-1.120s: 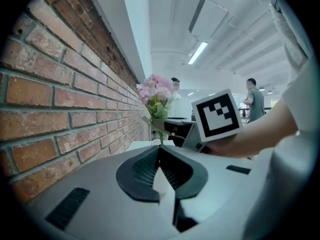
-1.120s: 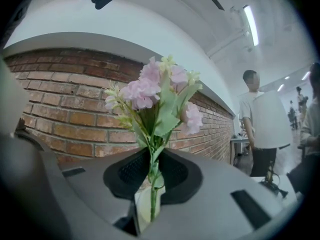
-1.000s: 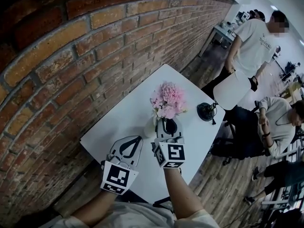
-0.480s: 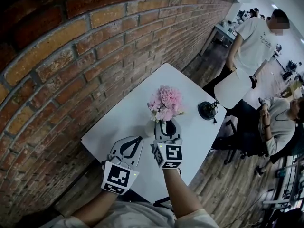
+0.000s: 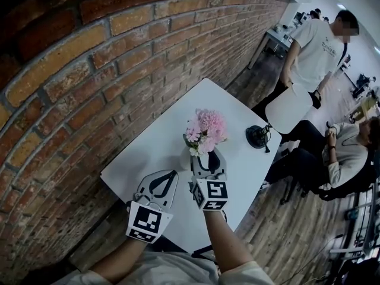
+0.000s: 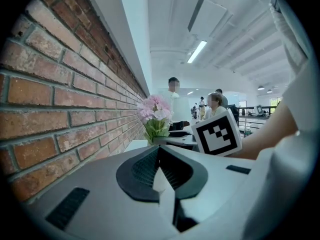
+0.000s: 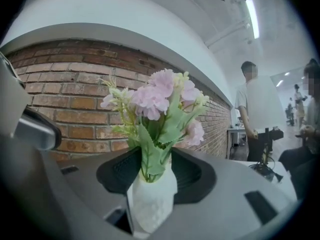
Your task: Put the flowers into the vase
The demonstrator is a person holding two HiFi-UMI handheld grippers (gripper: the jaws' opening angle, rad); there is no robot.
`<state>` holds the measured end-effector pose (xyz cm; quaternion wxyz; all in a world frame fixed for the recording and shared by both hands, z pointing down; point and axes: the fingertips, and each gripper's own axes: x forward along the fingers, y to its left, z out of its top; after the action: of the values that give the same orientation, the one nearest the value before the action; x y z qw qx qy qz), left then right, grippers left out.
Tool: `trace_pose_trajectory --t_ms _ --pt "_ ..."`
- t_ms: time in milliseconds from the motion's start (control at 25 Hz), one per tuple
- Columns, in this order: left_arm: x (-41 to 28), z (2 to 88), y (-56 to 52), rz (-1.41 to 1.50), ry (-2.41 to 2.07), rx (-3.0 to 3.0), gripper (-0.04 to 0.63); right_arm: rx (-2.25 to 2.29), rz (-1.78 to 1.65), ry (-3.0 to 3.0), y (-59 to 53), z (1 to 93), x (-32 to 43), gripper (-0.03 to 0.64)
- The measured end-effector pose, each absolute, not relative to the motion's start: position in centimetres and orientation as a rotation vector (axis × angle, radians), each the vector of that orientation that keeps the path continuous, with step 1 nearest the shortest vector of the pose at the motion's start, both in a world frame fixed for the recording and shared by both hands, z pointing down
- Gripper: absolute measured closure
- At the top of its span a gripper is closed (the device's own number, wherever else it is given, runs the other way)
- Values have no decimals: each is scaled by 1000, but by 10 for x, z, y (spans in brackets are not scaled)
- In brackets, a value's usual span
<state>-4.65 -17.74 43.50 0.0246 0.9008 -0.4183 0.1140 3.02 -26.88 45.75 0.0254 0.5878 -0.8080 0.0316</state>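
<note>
Several ruffled, pale pink flowers (image 5: 205,128) with broad, soft green leaves stand upright in the vase (image 7: 150,201). The vase is a small white pot with a bulging belly and a matt, faintly pebbled skin. It sits on the table (image 5: 148,144), on the side towards the brick wall (image 5: 89,70).

The right gripper (image 5: 208,155) is held level at the vase's mouth. Its jaws have just been opening and now stand spread. The finely ribbed black pads (image 7: 119,170) flank the stems and lower leaves without pressing on them. Just to its left, the left gripper (image 5: 172,174) hangs over the near part of the table. Its smooth grey jaws are pressed together at the tips with nothing between them, leaving a teardrop-shaped hole behind.

The table is a flat, glossy white slab with rounded corners. Beyond the flowers a small black device (image 5: 259,138) with a thin cord lies on it. The wall is rough red-brown brick with pale mortar lines, and the floor (image 5: 279,230) is planked wood. A standing person (image 5: 314,46) in a white T-shirt is beside a curved white chair back (image 5: 289,110).
</note>
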Motion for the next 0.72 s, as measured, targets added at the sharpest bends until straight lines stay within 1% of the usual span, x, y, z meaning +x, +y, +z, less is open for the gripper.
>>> trace_pose_trajectory --t_ms 320,720 --pt "-42 435 -174 355 -1292 2788 588 1799 131 -2475 -260 466 34 414" --pt "-38 432 -174 346 -1288 2797 588 1743 148 -2452 -253 463 31 399"
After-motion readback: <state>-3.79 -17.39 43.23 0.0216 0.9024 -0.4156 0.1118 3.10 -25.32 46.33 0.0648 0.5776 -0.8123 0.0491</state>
